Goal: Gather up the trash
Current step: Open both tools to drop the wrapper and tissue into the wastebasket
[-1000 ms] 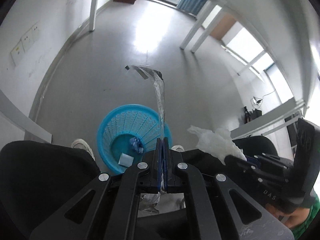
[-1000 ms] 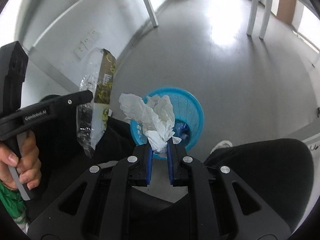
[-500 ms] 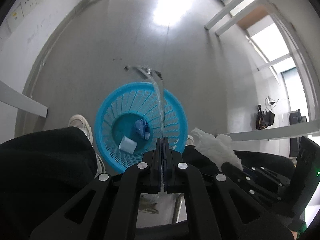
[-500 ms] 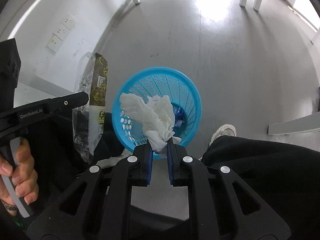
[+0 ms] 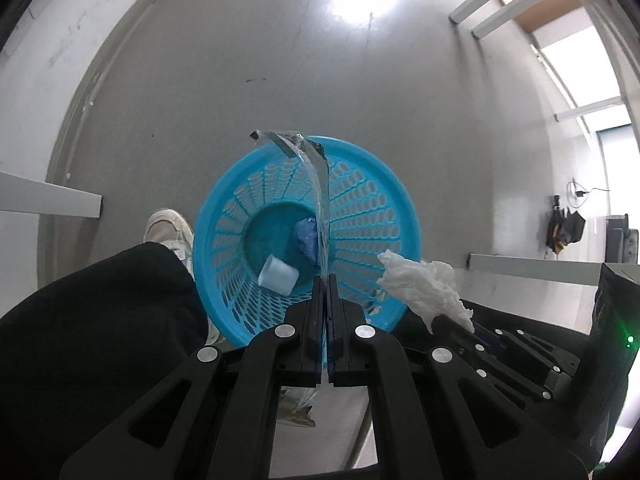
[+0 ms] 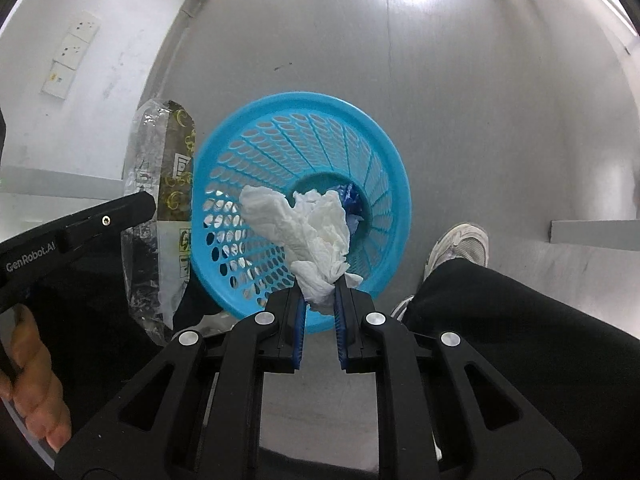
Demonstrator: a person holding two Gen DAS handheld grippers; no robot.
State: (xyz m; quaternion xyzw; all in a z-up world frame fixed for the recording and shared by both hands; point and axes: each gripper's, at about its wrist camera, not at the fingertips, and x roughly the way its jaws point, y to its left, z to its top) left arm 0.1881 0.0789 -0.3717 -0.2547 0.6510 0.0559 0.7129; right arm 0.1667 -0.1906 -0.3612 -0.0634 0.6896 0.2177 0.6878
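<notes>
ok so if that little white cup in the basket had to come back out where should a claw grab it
By its open rim, coming straight down through the basket mouth. The cup lies tipped on its side on the basket floor, mouth toward the lower right, beside a blue wad. One finger inside the mouth and one outside should pinch the thin wall; the tall sides block any sideways approach.

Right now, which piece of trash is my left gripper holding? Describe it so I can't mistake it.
Find the blue basket on the floor. Just to its left hangs a long clear plastic wrapper, pinched in the left gripper. Unlike the soft white tissue in the right gripper, it is see-through, with a dark printed strip.
</notes>
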